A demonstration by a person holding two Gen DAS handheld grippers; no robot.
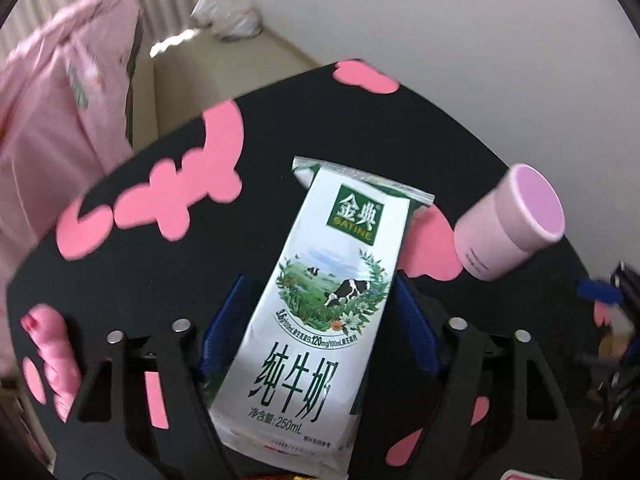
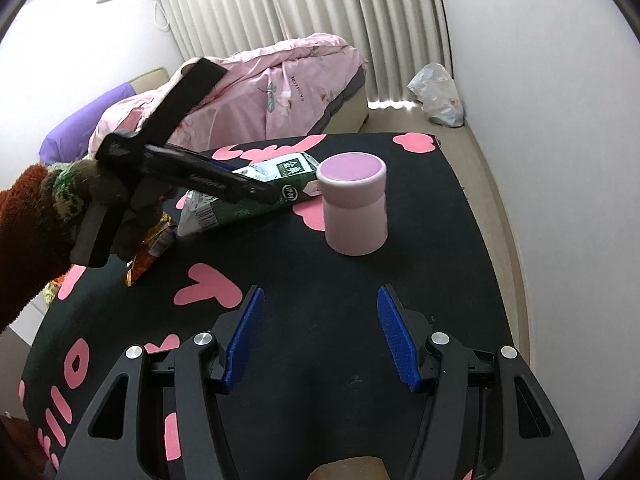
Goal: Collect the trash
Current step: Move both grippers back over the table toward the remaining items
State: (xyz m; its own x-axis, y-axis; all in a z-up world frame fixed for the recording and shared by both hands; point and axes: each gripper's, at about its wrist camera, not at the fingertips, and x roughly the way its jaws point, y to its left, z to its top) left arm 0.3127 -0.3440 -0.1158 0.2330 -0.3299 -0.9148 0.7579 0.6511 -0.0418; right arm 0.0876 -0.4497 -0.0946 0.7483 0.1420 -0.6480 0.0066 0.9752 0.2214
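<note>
Right gripper [image 2: 320,336] hovers low over the black bench with pink shapes [image 2: 440,272], blue pads spread wide, nothing between them. Beyond, the left gripper [image 1: 320,320], angled downward, clamps the white-and-green milk carton [image 1: 320,300], just beside the pink cylindrical cup [image 2: 355,208].

Left black two-finger gripper [image 1: 316,320], blue ribbed pads [image 1: 416,328] set at either side of the white-and-green milk carton [image 1: 320,304], fingers flanking its lower half; contact with the pads cannot be confirmed. From the right wrist camera it is tilted downward over the carton, held by a hand in a brown-and-green knitted glove [image 2: 80,196]. Right black two-finger gripper [image 2: 320,336], jaws spread wide, hovers near the carton, holding nothing.
</note>
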